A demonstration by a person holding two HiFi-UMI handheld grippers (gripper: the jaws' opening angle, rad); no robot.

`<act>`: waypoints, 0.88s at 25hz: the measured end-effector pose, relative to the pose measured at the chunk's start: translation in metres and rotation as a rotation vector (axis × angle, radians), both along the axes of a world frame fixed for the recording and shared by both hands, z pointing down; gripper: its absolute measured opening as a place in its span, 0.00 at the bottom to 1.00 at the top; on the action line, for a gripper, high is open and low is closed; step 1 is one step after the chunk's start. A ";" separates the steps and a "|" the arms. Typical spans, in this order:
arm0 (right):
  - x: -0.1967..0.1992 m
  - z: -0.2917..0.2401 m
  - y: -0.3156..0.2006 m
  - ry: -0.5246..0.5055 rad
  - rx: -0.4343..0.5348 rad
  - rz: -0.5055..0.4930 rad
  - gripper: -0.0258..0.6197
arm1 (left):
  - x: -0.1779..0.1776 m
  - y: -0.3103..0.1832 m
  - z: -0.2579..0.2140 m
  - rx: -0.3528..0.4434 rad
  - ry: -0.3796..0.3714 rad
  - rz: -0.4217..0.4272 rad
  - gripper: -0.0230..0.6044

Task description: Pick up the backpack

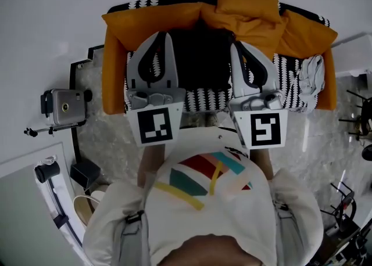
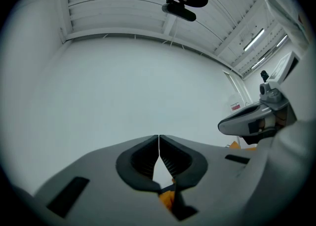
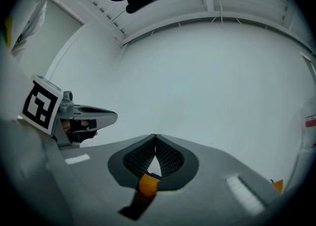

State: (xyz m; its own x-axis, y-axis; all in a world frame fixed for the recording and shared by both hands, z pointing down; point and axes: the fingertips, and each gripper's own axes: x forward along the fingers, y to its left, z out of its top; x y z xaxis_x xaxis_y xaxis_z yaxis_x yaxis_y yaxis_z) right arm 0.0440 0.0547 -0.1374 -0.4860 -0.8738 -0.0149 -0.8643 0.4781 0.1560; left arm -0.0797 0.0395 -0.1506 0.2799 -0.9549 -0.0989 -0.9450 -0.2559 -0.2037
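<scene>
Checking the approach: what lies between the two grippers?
In the head view, the black backpack on the sofa lies between the left gripper and right gripper.

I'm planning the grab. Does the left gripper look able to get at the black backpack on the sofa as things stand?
Probably yes: the left gripper hovers just beside the backpack with nothing between them. Its jaws are shut, though, so they must open first.
</scene>
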 end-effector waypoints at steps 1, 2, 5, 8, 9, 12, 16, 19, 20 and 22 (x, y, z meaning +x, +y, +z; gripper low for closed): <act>-0.002 0.000 -0.001 -0.001 0.003 -0.002 0.05 | -0.001 -0.001 0.002 -0.003 -0.002 -0.002 0.06; -0.003 0.000 -0.003 -0.002 0.006 -0.004 0.05 | -0.002 -0.002 0.005 -0.006 -0.004 -0.004 0.06; -0.004 0.003 -0.007 -0.015 0.013 -0.006 0.05 | -0.004 -0.006 0.012 -0.008 0.007 -0.011 0.06; -0.004 0.013 -0.013 -0.010 -0.004 -0.012 0.05 | -0.004 -0.014 0.024 -0.022 0.028 -0.008 0.06; -0.003 0.017 -0.019 0.000 -0.013 -0.011 0.05 | -0.004 -0.019 0.029 -0.037 0.031 -0.005 0.06; -0.001 0.024 -0.046 0.035 -0.019 -0.004 0.05 | -0.008 -0.042 0.042 -0.075 0.043 0.000 0.06; 0.001 0.044 -0.077 0.066 -0.038 0.003 0.05 | -0.008 -0.075 0.058 -0.089 0.041 0.004 0.06; 0.004 0.072 -0.097 0.100 -0.081 0.004 0.05 | -0.006 -0.100 0.075 -0.090 0.012 0.023 0.06; 0.005 0.080 -0.104 0.112 -0.087 0.007 0.05 | -0.005 -0.109 0.082 -0.090 -0.003 0.029 0.06; 0.006 0.095 -0.117 0.112 -0.085 0.018 0.05 | -0.006 -0.123 0.099 -0.094 -0.015 0.034 0.06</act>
State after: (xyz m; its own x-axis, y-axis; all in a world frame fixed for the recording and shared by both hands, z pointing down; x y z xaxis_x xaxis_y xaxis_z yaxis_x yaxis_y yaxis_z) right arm 0.0497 -0.0621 -0.0421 -0.4650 -0.8780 0.1133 -0.8521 0.4786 0.2119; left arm -0.0853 -0.0839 -0.0518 0.3130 -0.9497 -0.0047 -0.9325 -0.3063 -0.1914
